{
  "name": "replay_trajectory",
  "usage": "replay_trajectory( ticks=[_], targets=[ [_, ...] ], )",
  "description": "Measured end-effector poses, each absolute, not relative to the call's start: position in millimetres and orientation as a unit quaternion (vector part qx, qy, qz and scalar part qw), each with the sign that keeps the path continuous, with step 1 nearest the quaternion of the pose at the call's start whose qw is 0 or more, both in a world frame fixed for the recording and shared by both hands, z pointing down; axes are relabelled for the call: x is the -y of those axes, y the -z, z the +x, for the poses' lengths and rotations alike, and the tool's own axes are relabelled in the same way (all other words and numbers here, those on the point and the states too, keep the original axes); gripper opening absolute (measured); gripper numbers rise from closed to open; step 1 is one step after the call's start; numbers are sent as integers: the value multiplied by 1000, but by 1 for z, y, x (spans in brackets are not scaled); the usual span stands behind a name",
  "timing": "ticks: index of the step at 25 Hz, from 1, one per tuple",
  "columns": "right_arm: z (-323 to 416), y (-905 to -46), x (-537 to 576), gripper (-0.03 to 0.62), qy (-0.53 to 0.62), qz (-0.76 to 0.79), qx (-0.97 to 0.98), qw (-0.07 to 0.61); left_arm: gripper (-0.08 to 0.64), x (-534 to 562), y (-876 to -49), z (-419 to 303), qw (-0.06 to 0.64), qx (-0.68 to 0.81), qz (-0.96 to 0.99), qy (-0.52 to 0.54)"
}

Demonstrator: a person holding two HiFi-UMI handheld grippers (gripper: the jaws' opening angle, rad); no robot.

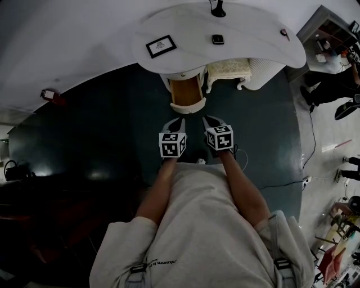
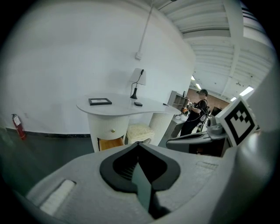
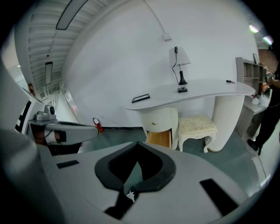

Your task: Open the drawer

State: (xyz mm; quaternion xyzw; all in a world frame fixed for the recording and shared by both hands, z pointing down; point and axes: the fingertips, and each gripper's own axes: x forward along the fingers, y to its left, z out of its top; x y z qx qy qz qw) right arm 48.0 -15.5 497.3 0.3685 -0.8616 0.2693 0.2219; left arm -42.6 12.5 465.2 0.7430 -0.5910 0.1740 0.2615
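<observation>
The drawer (image 1: 183,76) is the rounded white front with a small gold knob under the left end of the white desk (image 1: 253,39). An open wooden compartment (image 1: 187,93) sits below it. The drawer (image 2: 111,128) appears shut in the left gripper view, and the drawer (image 3: 160,120) looks the same in the right gripper view. My left gripper (image 1: 181,120) and right gripper (image 1: 206,118) hang side by side over the dark floor, well short of the desk. Left gripper (image 2: 139,142) tips meet with nothing held. Right gripper (image 3: 138,142) is shut and empty too.
A cream stool (image 1: 228,68) stands under the desk right of the drawer. On the desk are a picture frame (image 1: 161,45), a lamp (image 1: 217,8) and a small black object (image 1: 217,39). A fire extinguisher (image 1: 48,94) is at the left wall. A person (image 1: 332,84) stands far right.
</observation>
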Motion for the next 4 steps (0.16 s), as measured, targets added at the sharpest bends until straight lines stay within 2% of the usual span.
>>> replay_trajectory(
  ticks=[4],
  targets=[
    [50, -499, 21, 14, -263, 366, 864, 225, 9, -8, -467, -35, 261, 583, 749, -174]
  ],
)
